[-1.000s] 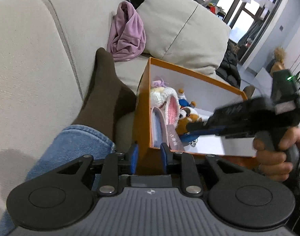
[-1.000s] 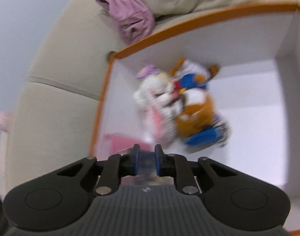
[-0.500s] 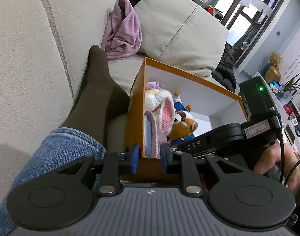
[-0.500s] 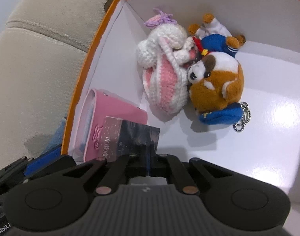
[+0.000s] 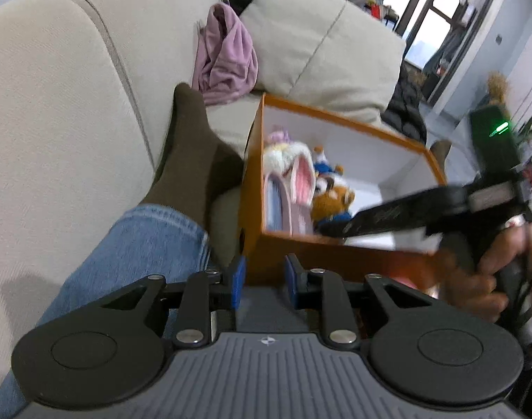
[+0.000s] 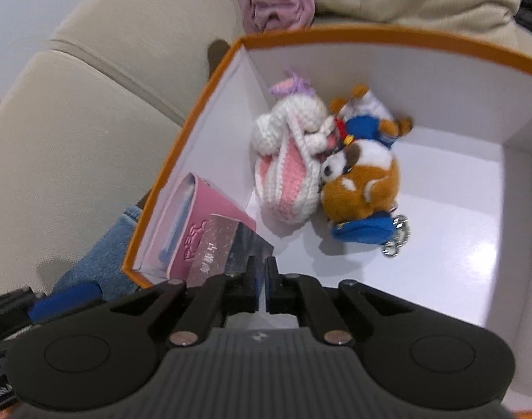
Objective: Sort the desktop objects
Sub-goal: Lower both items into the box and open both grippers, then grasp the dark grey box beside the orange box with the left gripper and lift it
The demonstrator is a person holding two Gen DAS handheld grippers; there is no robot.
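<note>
An orange box with white inside (image 5: pixel 252 181) (image 6: pixel 335 33) sits on the sofa. In it lie a crocheted white-and-pink bunny (image 6: pixel 288 160), a brown-and-white plush dog with a blue cap and key ring (image 6: pixel 362 185), a pink case (image 6: pixel 196 230) and a small shiny pink-and-dark carton (image 6: pixel 231 248). My right gripper (image 6: pixel 261 289) is shut and empty, just above the carton inside the box; it also shows in the left wrist view (image 5: pixel 339 225). My left gripper (image 5: pixel 262 279) is a little open and empty, at the box's near outer wall.
A leg in blue jeans (image 5: pixel 136 255) and a brown sock (image 5: pixel 192 160) lies left of the box. A purple cloth (image 5: pixel 227 56) and a beige cushion (image 5: pixel 321 42) lie behind it. The sofa back (image 5: pixel 56 104) rises at the left.
My right gripper has let go of the shiny carton, which now rests against the pink case, and has drawn back a little. My left gripper has barely moved.
</note>
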